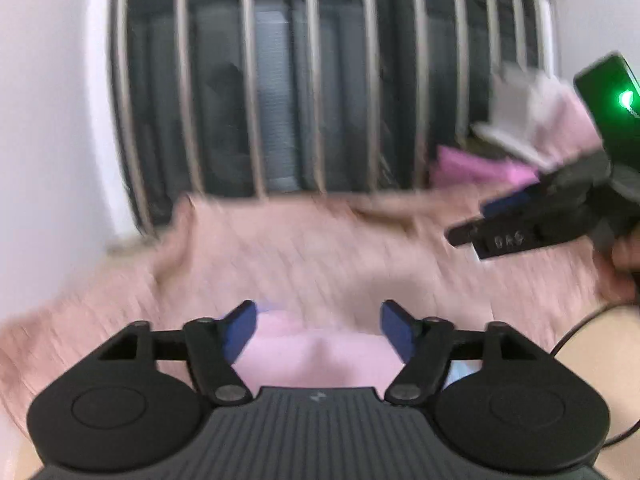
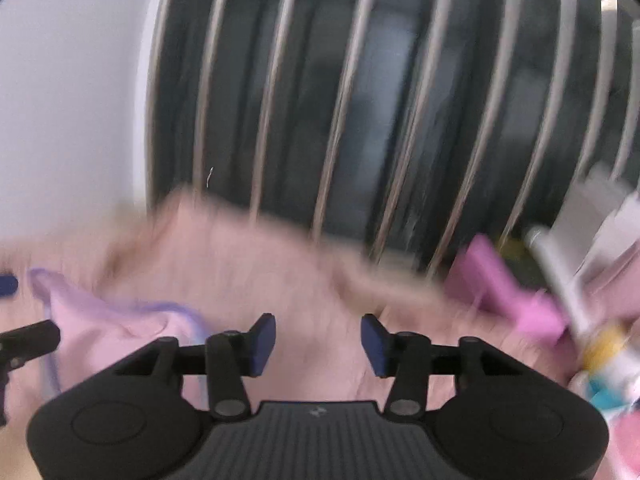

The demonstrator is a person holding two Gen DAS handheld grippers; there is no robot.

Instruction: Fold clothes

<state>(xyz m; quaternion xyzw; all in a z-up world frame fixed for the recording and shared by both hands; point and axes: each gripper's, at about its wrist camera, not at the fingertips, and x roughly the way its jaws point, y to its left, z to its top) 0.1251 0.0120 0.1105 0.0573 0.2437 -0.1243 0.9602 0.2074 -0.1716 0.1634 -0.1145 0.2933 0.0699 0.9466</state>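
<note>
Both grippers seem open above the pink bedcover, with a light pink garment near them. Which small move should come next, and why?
Probably lower the left gripper onto the light pink garment and close on its edge. Its jaws stand open with nothing pressed between the pads, and the garment lies just under them. The right gripper is also open, over the bare pink bedcover. The blur hides the edge's exact line.

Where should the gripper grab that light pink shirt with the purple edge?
Probably the purple-trimmed edge of the light pink garment, where the cloth ends in a thin rim that the fingers can close over. It lies loosely on the peach blanket, so come from above and slightly from the side with open jaws. The left gripper is already over it, open. Blur hides the finer folds.
</note>
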